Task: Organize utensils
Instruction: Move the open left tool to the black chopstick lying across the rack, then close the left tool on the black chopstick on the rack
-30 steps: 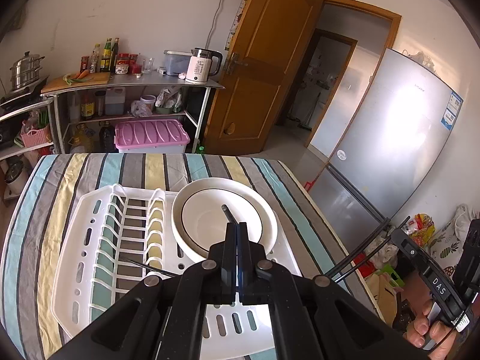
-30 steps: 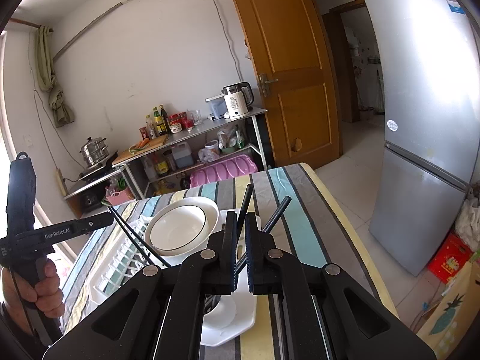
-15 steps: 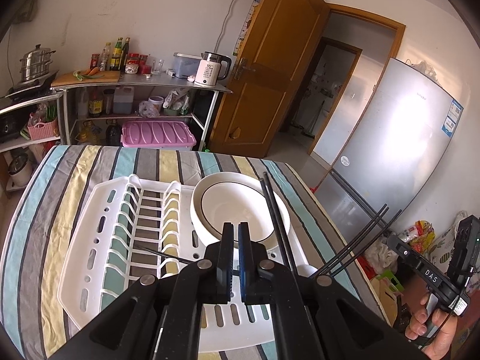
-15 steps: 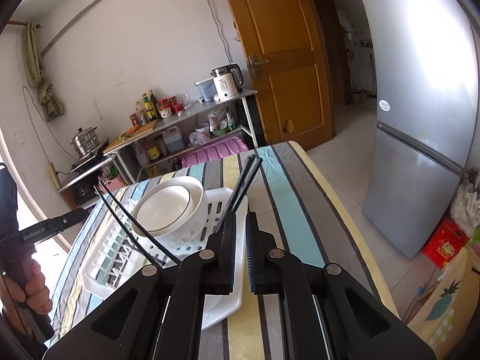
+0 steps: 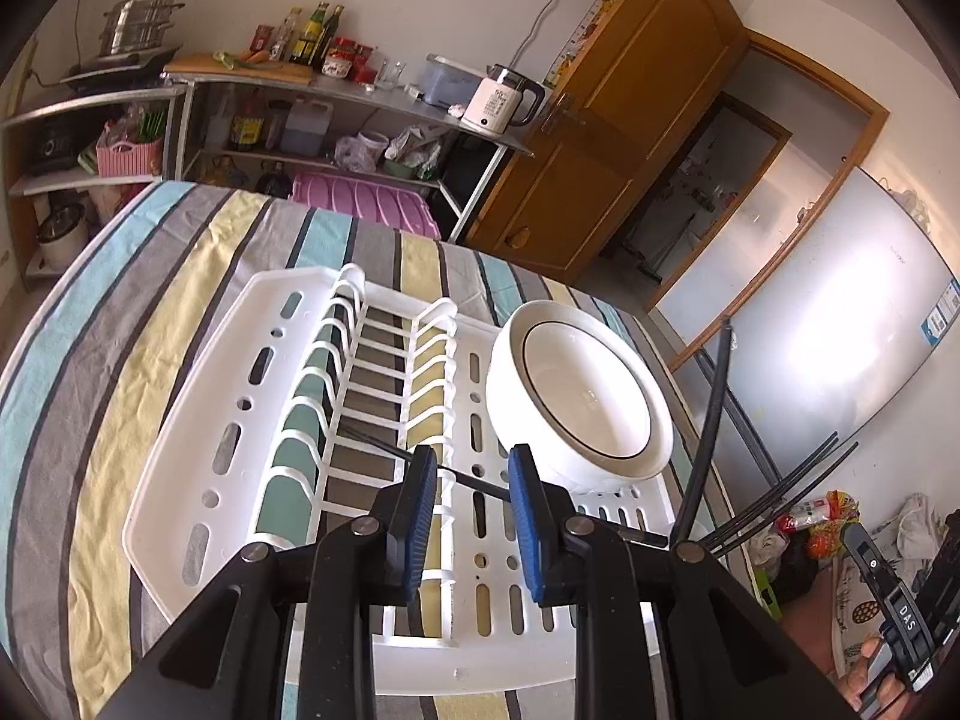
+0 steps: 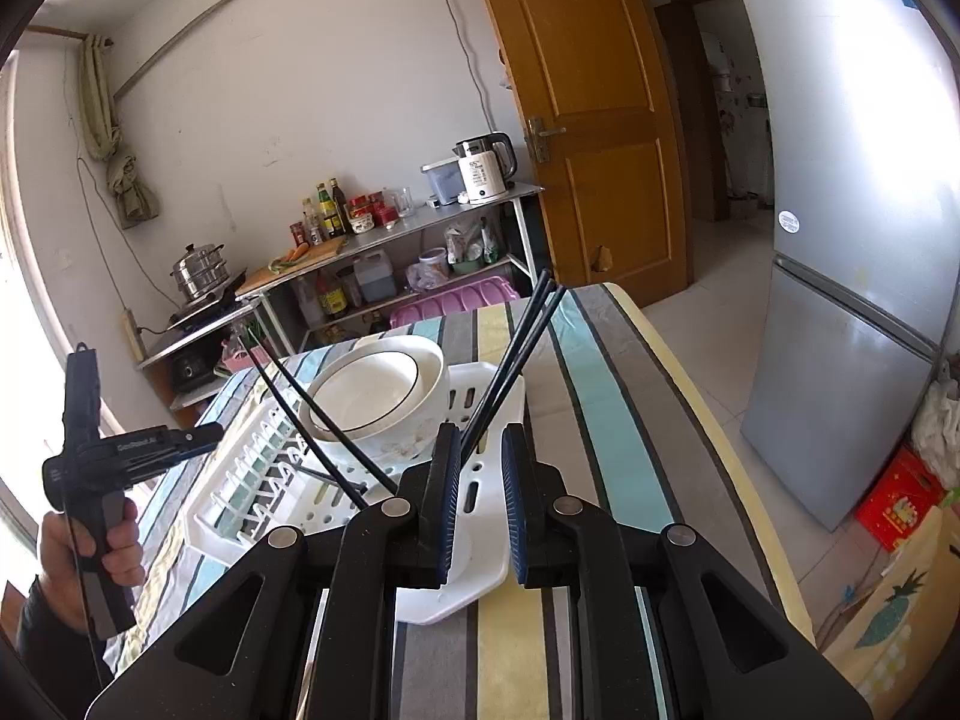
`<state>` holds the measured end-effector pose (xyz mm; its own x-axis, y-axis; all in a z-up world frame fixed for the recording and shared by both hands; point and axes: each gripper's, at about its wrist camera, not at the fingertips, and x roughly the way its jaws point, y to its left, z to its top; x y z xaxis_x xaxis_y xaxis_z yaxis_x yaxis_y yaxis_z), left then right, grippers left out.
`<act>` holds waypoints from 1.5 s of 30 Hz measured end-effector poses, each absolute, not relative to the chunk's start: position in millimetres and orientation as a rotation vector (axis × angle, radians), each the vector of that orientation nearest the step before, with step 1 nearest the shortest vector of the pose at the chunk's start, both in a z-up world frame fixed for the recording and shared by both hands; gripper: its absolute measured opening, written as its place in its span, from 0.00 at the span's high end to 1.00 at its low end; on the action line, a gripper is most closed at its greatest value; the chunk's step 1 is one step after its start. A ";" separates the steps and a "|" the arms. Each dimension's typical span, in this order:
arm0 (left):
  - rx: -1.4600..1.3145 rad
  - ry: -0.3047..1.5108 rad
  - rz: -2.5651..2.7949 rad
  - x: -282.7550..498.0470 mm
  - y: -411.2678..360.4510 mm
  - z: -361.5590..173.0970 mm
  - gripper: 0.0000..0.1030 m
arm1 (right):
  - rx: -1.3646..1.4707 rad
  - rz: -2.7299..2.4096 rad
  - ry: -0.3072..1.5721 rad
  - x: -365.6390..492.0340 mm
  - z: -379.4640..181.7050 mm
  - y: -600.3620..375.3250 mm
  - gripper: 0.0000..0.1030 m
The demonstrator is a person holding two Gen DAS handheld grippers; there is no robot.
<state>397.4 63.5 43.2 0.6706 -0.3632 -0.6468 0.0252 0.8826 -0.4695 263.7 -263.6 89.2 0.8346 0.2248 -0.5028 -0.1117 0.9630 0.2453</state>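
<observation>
Both jaws just opened: left gripper [image 5: 469, 477] empty over dish rack [image 5: 198, 420]; chopsticks [image 6: 516, 354] released by right gripper [image 6: 480, 480], loosely propped near rack's right edge.

Daylight fills the kitchen, pouring in from a blown-out window [image 6: 15, 276] at the left edge of the right wrist view. Glare whitens the refrigerator [image 5: 840, 348] door in both views. Fisheye lenses bow the door [image 6: 591, 120] frame and shelving, with black vignetting in every corner. Focus stays sharp; shadows are soft.
</observation>
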 end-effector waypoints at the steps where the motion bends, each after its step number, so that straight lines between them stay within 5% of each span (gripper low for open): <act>1: -0.467 0.829 -0.225 400.7 65.3 36.4 0.76 | 0.209 0.185 0.551 260.9 89.3 -261.6 0.86; 20: -0.688 0.985 -0.264 433.0 12.6 -22.6 0.76 | 0.190 0.252 0.513 248.7 84.4 -251.2 0.86; 33: -0.833 0.973 -0.058 424.1 17.7 -27.1 0.74 | 0.188 0.264 0.495 244.5 85.1 -253.0 0.86; 45: -0.620 0.883 -0.113 420.5 58.3 13.4 0.72 | 0.127 0.276 0.469 233.9 90.5 -242.8 0.86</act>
